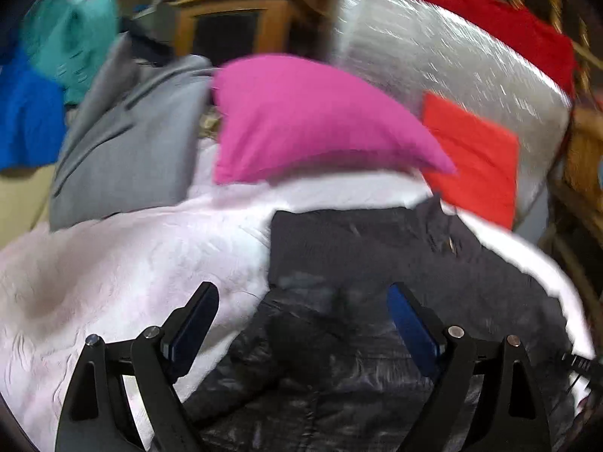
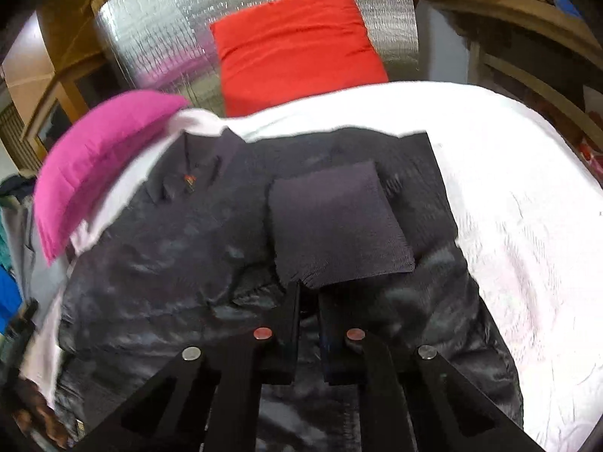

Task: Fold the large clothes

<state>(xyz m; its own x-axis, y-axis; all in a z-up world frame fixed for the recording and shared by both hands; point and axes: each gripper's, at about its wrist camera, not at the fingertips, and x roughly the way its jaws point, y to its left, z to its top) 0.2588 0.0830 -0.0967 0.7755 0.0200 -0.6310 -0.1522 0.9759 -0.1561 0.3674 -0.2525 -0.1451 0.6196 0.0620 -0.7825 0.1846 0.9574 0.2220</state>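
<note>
While the left gripper (image 1: 301, 312) hangs above the bed with its jaws spread wide and nothing between them, the right gripper (image 2: 309, 293) is closed, its fingers pinching the near edge of a dark sleeve (image 2: 335, 222).

- Dark jacket (image 2: 169, 263): spread flat, glossy lining uppermost, directly beneath and ahead of both grippers. Lapel with a small orange mark lies ahead and to the left of the right gripper.
- Dark sleeve: folded across the jacket body, just ahead of the right gripper's fingertips.
- White bedcover (image 1: 113, 263): under the jacket, extending left of the left gripper and right of the right gripper.
- Pink pillow (image 1: 301, 120): beyond the jacket, ahead of the left gripper.
- Red cushion (image 2: 297, 45): farther ahead, against a silver quilted panel (image 1: 433, 56).
- Grey garment (image 1: 132, 143): far left of the left gripper; teal and blue fabrics beyond it, blurred.
</note>
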